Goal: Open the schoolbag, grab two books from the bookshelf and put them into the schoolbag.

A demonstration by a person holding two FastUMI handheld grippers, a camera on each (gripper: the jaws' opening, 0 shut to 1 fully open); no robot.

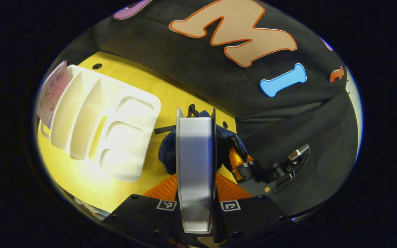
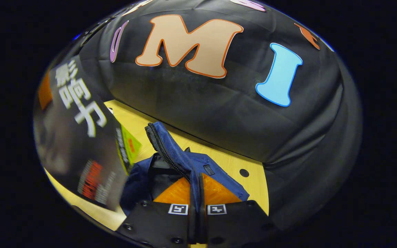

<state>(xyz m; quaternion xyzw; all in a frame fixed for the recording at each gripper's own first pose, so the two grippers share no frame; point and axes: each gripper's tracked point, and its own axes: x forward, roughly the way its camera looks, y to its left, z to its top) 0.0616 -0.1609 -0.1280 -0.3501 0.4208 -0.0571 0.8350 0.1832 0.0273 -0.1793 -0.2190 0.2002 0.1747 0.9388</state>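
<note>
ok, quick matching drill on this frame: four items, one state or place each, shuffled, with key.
Things:
1. book
2. schoolbag flap
3. white bookshelf
4. pink book

States:
A. lying on the yellow table
B. pinched in the right gripper
C. standing at the shelf's far end
D. clamped edge-on in the left gripper

Pairs: 1-D, 2-B, 3-A, 4-C
</note>
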